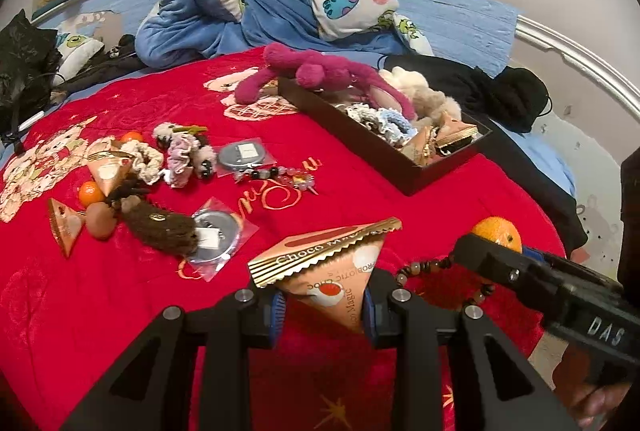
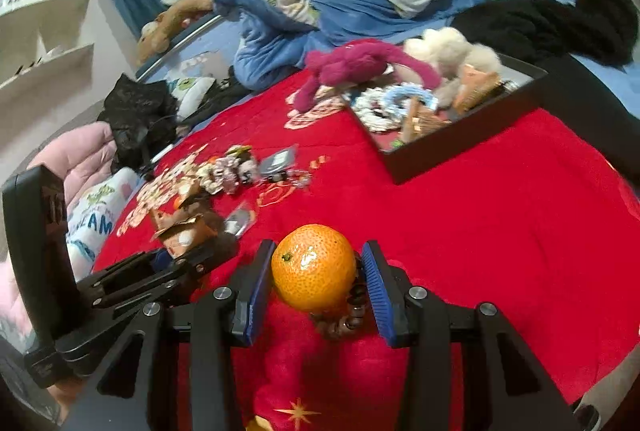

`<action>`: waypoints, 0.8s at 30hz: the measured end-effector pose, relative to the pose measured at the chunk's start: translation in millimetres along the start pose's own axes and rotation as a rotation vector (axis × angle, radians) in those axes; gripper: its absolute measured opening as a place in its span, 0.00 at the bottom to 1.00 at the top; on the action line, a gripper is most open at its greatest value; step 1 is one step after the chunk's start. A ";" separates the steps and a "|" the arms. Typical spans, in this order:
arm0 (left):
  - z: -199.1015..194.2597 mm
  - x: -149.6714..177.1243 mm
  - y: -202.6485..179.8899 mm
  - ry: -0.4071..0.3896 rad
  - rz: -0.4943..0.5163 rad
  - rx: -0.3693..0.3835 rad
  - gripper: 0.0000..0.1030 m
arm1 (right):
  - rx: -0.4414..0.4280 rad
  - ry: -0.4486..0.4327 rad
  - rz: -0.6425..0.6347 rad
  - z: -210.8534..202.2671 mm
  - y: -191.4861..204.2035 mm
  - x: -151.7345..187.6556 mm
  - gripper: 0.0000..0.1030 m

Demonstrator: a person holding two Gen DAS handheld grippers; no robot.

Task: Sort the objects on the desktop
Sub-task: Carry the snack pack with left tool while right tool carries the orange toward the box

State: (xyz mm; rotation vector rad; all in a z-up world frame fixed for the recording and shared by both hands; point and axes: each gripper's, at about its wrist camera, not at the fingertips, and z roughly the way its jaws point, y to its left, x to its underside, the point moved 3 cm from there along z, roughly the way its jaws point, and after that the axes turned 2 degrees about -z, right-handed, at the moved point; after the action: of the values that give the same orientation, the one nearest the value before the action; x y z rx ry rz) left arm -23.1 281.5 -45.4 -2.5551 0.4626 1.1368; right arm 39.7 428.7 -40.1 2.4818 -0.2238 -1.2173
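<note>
**Snack pack and orange between the tongs on the red bedspread**

The red bedspread (image 1: 328, 135) carries gold embroidered script that cannot be read. Ahead and to the right of both tongs sits the black box (image 1: 404, 167), heaped with a magenta plush toy (image 1: 320, 71), a cream plush and crocheted scrunchies. Ahead and left of the left tongs (image 1: 322, 305) lies a scatter of scrunchies (image 1: 180, 155), two bagged round badges, small oranges, more triangular packs and a brown knitted pouch (image 1: 160, 227).

The left tongs are closed onto a triangular snack pack (image 1: 332, 271), printed "Choco Magic" along its gold crimped edge and again on its orange side; the blue pads press both faces. The body of the right tool, marked "DAS", crosses just to their right.

The right tongs (image 2: 316, 291) stand part open around a glossy, dimpled orange (image 2: 314, 267). Its left side meets the left pad; the right pad stands slightly apart. A brown bead bracelet (image 2: 352, 311) lies directly under the fruit.
</note>
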 end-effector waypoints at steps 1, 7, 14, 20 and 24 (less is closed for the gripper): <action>1.2 -0.5 -1.9 -0.001 0.001 0.002 0.30 | -0.003 -0.002 0.008 -0.6 -2.3 -0.9 0.42; 6.0 -2.1 -4.9 -0.004 0.009 0.007 0.30 | 0.018 -0.037 0.009 -2.4 -8.4 -10.0 0.41; 10.6 -5.6 -4.8 -0.005 0.001 0.027 0.30 | 0.056 -0.085 -0.081 -0.8 0.4 -13.0 0.41; 13.9 -6.7 -7.1 -0.001 0.004 0.036 0.30 | 0.036 -0.098 -0.084 0.3 1.2 -13.2 0.42; 15.0 -6.6 -7.5 0.002 0.006 0.037 0.30 | 0.059 -0.098 -0.115 0.8 4.2 -11.6 0.42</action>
State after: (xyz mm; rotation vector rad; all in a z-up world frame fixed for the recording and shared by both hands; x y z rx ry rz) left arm -34.1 295.3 -49.0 -2.5250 0.4874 1.1170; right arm 32.0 428.2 -30.5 2.5181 -0.1457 -1.4006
